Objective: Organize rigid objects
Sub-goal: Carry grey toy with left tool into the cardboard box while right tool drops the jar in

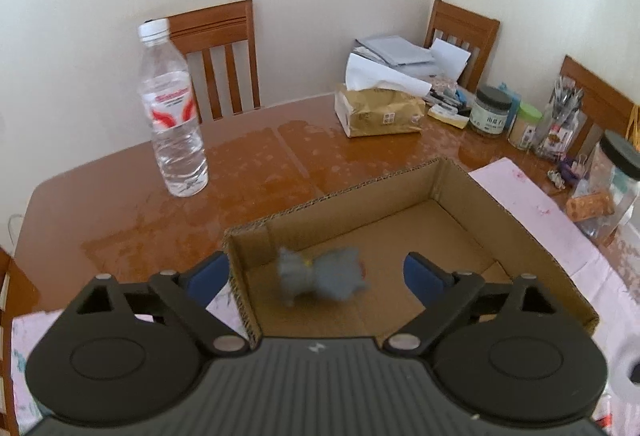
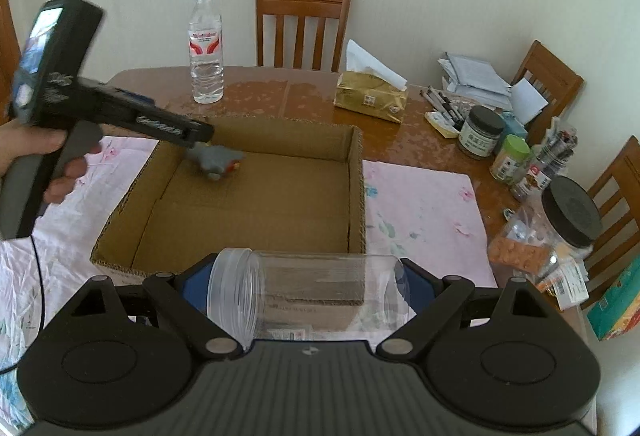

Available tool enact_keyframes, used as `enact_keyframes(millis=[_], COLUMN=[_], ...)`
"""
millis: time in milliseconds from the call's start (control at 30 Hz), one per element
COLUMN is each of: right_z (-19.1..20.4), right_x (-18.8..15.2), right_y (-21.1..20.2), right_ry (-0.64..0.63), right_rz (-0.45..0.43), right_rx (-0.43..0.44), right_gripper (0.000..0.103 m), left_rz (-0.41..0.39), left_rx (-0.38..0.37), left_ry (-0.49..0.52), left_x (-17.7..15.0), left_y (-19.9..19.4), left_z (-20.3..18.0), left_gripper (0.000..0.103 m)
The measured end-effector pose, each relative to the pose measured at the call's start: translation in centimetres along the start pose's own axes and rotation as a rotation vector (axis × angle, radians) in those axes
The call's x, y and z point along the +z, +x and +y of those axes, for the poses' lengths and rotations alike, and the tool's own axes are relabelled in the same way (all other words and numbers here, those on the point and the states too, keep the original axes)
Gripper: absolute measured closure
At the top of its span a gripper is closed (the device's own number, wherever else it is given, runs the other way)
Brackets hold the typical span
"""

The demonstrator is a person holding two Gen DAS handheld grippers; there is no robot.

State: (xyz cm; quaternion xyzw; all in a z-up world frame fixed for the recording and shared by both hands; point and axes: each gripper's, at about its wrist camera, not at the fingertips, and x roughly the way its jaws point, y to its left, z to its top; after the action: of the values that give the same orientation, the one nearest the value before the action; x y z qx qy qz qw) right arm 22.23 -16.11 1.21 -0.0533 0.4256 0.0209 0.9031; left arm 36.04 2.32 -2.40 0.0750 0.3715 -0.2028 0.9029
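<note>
Two grippers are in view, one per hand. Right gripper [image 2: 308,286] is tilted downward, its fingers clamped on the two ends of one clear jar [image 2: 308,292], which lies sideways across them with its threaded mouth toward the left finger. Just beyond the jar stands one open cardboard box [image 2: 356,196] on a pink cloth [image 2: 420,212]. Left gripper [image 1: 316,276] also tilts down over the box's near left corner, jaws spread wide and released, with nothing pressed by its blue pads [image 1: 416,272]. One grey toy [image 1: 320,274] shows blurred between and below those fingers, inside the box near that corner; whether it rests on the box floor cannot be told. From the right wrist view, a hand [image 2: 36,152] at the left grips the other gripper's handle, its body slanting down to the toy.

Farther ahead of the left gripper and to its left, one water bottle [image 1: 174,116] stands upright on the bench [image 1: 248,164]. Ahead and to the right lies one tissue pack [image 1: 380,112], then a stack of papers [image 1: 396,52]. Far right are three lidded jars, two black-capped [image 1: 491,110] and one green-capped [image 1: 526,126], and a cup of pens [image 1: 560,120]. Three chairs [image 1: 224,52] stand around the bench's far sides.
</note>
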Motion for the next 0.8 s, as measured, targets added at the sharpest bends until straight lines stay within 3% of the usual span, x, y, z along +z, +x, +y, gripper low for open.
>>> enact_keyframes(millis=[167,333,600,800], right_z=[0.2,0.3,1.2,2.0], right_x=[2.0,4.6,9.4,11.1], right_y=[1.3,3.1,7.1,8.0], right_ry=[-0.019,-0.029,-0.067,-0.086], right_rz=[-0.010,-0.016,-0.025,-0.040], right_rx=[0.019,0.067,0.099,0.101], right_gripper=[0.009,0.009,0.009,0.000], left_rz=[0.003,0.007,0.005,0.026], left_rx=[0.014,0.086,0.134,0.139], left_ry=[-0.038,-0.096,-0.132,-0.164], left_x=[-1.5,-3.1,-5.6,-7.4], left_y=[-2.5,-4.6,-7.2,-8.1], left_z=[1.4,2.5,2.9,3.2], left_gripper=[0.006,0.006,0.006,0.006])
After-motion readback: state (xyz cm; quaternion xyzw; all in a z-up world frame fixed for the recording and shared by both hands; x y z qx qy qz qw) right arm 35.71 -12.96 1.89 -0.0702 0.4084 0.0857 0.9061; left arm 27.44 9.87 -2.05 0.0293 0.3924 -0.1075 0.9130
